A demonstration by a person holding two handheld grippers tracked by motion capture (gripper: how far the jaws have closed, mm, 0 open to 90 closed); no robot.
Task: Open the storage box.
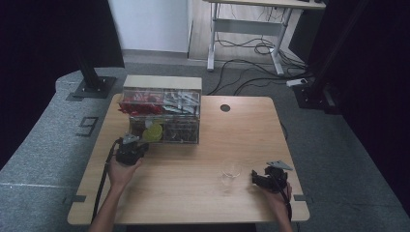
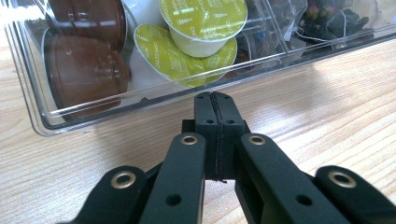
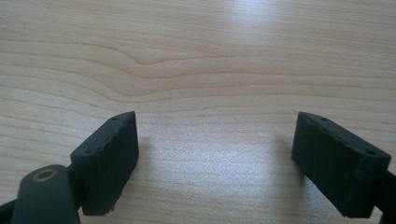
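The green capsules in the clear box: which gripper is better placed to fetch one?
Probably the left gripper: it sits shut right before the clear box holding the green capsules. The right gripper rests open over bare table, farther away.

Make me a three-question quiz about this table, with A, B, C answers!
1. Where is the glass?
A. inside the clear box
B. on the table near the right gripper
C. on the floor

2. What colour are the lids of the pods nearest the left gripper?
A. green
B. blue
C. pink

3. How are the right gripper's jaws?
A. shut
B. holding the glass
C. wide open

Answers:
B, it stands on the table beside the right gripper.
A, the green pods lie in the clear box before the left gripper.
C, bare wood shows between them.
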